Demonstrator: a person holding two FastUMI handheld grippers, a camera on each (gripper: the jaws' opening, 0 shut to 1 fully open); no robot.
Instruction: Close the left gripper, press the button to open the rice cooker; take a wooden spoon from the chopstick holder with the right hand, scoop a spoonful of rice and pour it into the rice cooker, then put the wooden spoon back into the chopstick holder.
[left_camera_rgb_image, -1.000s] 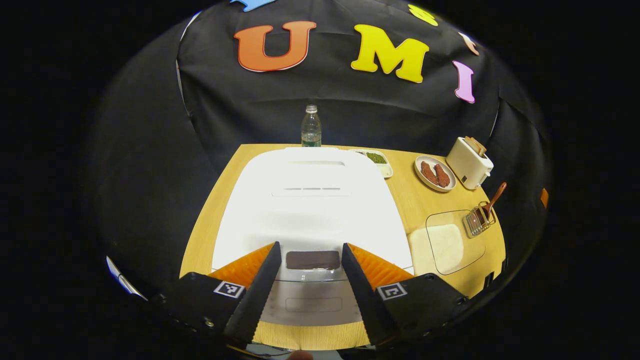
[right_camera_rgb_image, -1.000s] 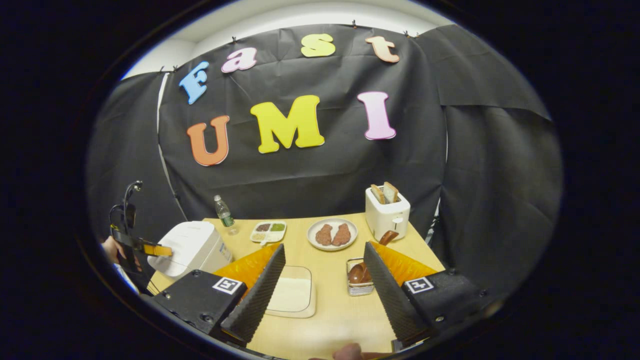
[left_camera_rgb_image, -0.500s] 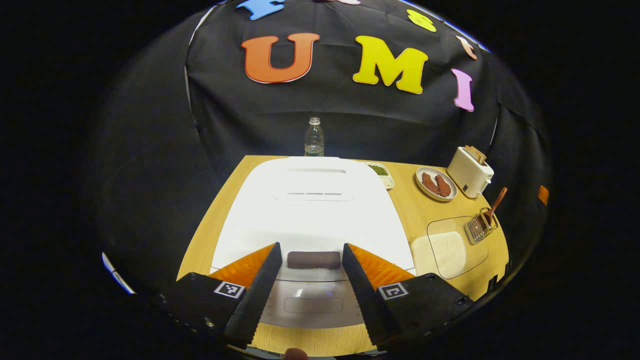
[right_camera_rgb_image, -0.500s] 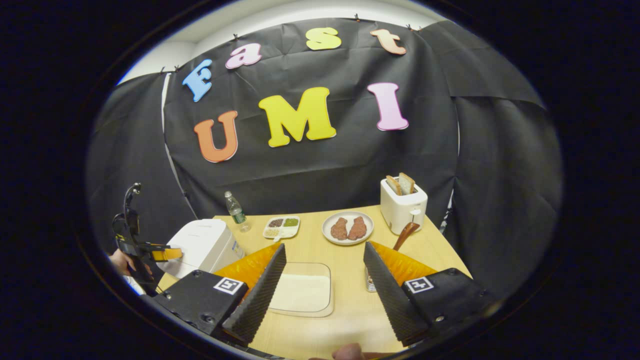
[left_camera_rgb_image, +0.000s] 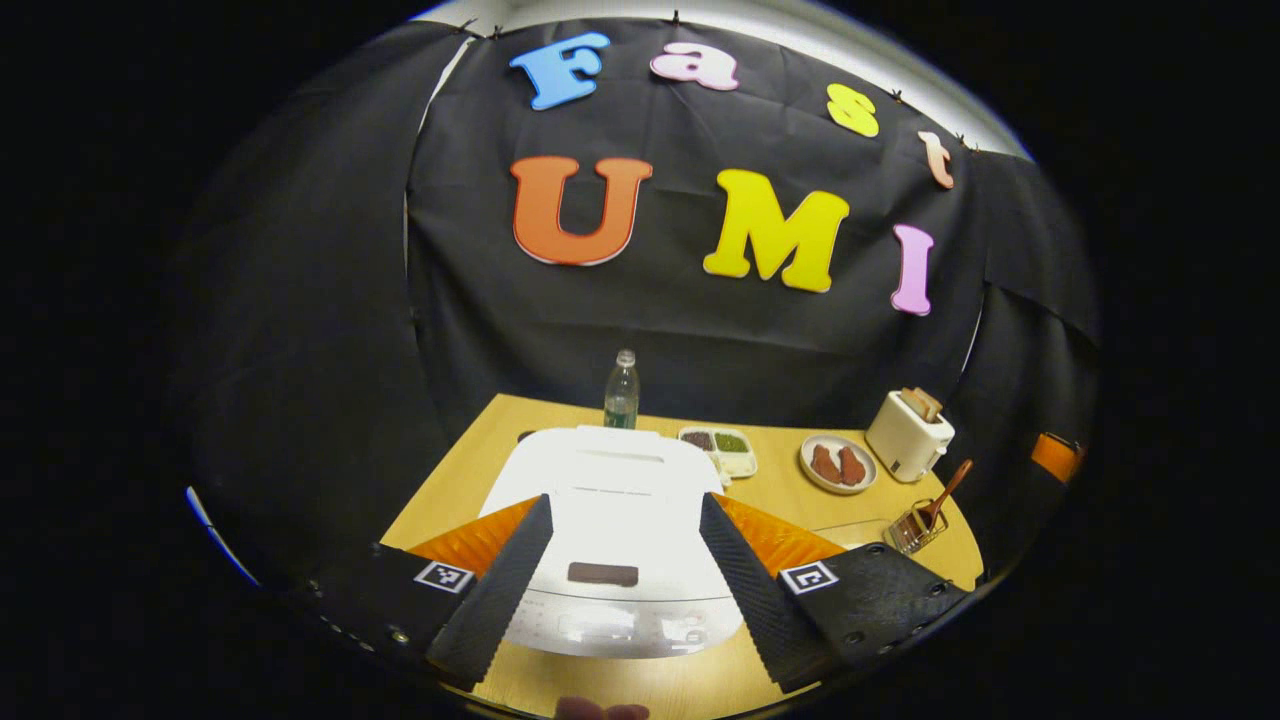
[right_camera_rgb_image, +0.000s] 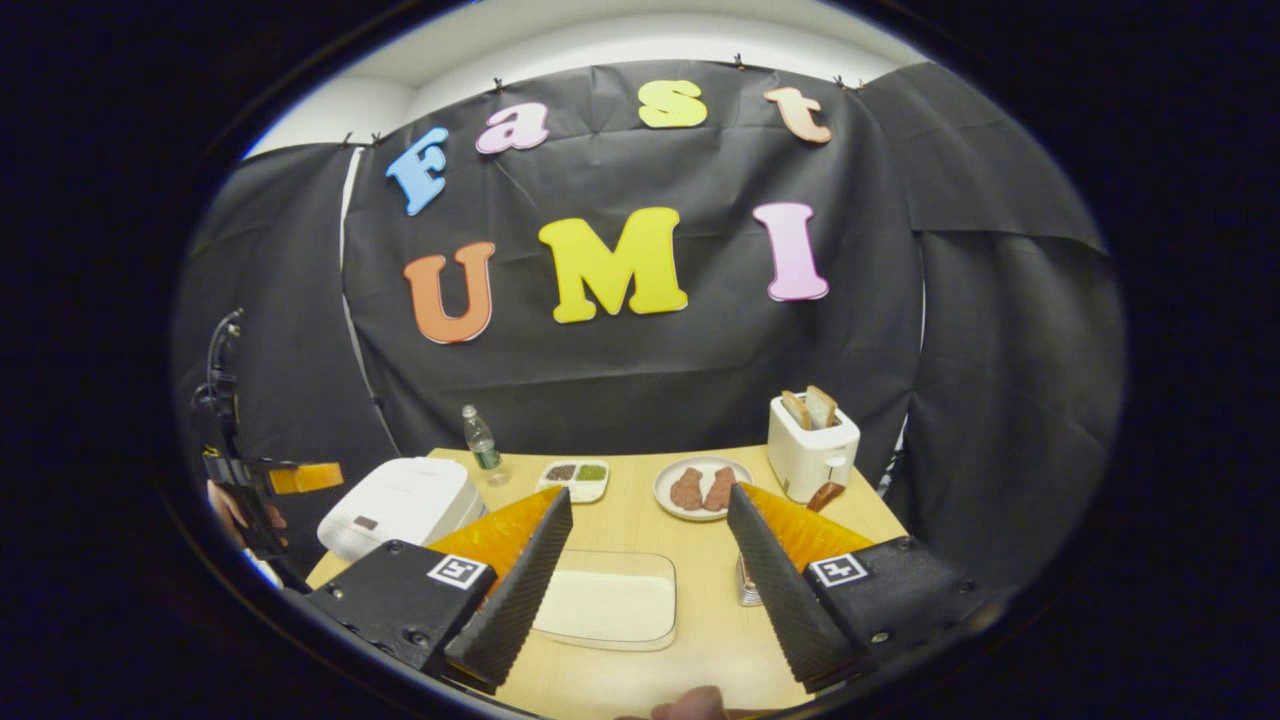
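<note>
left gripper (left_camera_rgb_image: 622, 560): jaws spread wide, aimed forward and down | right gripper (right_camera_rgb_image: 648, 560): jaws spread wide, nothing between them | hand (right_camera_rgb_image: 232, 508) on the left gripper at the right gripper view's left edge

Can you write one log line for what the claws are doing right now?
left claw: open, above cooker | right claw: open, empty | lid: shut | spoon: in holder

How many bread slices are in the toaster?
2: both slices stand side by side in the top of the toaster, at the table's far right corner. None seems hidden.
</note>
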